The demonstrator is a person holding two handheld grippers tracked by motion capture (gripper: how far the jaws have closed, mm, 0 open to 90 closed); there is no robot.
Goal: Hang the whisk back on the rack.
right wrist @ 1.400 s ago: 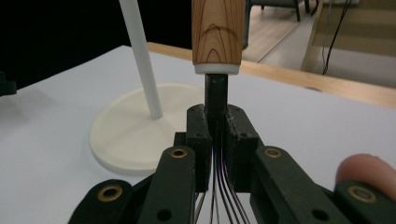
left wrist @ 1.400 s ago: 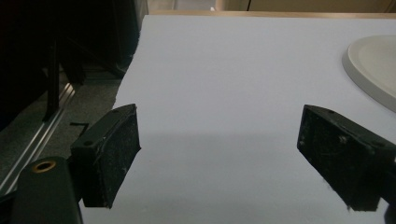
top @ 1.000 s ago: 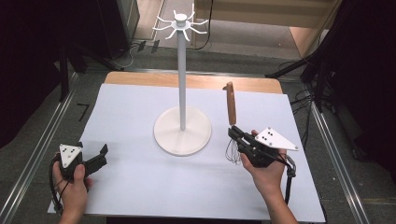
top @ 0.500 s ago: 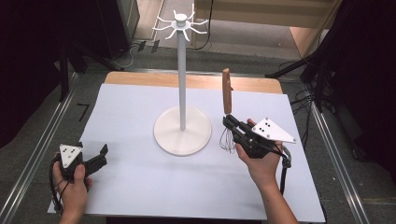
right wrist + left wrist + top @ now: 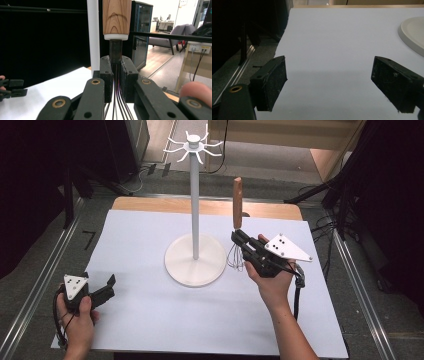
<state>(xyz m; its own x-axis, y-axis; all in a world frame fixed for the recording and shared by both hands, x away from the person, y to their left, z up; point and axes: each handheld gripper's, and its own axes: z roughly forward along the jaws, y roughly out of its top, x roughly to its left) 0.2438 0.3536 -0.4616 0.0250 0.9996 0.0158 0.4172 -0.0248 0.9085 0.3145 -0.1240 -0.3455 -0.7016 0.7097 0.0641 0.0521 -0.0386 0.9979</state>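
My left gripper (image 5: 102, 292) sits low at the near left corner of the white sheet (image 5: 135, 250), held in my left hand (image 5: 77, 317). Its jaws are spread wide with nothing between them; in the left gripper view the two black pads (image 5: 272, 82) frame bare sheet, and the curved edge of the stand's base (image 5: 413, 33) cuts into the upper right of that view.

Nothing on the table is a container. The closest to a holder is the white stand (image 5: 194, 205): a round base (image 5: 195, 265) in the middle of the sheet, a thin upright pole and a ring of bare hooks (image 5: 192, 145) at its top.

Just right of the base, my right gripper (image 5: 239, 239) is pressed together on the whisk (image 5: 237, 220), pinching its neck where the wires meet the handle. The whisk stands upright: the wooden handle (image 5: 237, 207) points up, beside the pole and well below the hooks, and the wire loops (image 5: 235, 260) hang under the jaws, close to the rim of the base. In the right gripper view the wooden handle (image 5: 116, 16) rises straight above my jaws, the white pole (image 5: 93, 35) stands just left of it, and the dark wires (image 5: 117, 100) run down between the pads.

The pole is the one thing standing near the whisk. My right hand (image 5: 272, 280) and the grey plate (image 5: 285, 249) cover part of the gripper body. I cannot tell whether the wire loops touch the sheet. The handle's top is cut off in the right gripper view, and the surroundings of the table are dark and hard to make out.
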